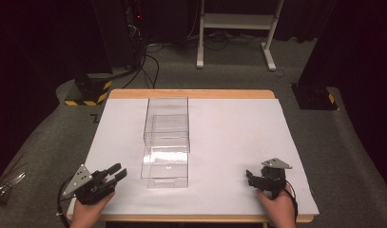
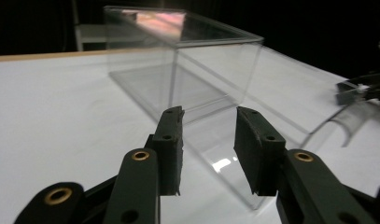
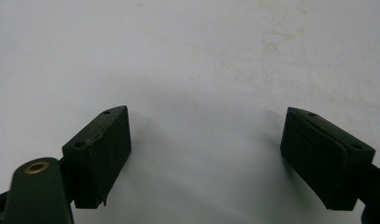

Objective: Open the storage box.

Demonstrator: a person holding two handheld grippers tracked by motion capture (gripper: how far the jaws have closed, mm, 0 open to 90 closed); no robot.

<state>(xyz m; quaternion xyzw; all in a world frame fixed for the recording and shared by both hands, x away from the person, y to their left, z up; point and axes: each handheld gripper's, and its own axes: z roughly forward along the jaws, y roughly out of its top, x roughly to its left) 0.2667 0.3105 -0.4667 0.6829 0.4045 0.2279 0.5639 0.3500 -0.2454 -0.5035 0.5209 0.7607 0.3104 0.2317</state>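
The left hand-held gripper point(image 1: 116, 173) was held low over the worktop point(image 1: 229, 133), angled toward the clear box point(image 1: 166, 142) just ahead, jaws narrowly parted and empty. The right hand-held gripper point(image 1: 250, 176) was held wide, empty.

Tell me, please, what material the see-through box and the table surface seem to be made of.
Clear box: probably hard acrylic or similar plastic, glossy; you see through its walls and the edges catch light. Table: matte white sheet, perhaps paper or laminate, over a pale wooden-looking edge.
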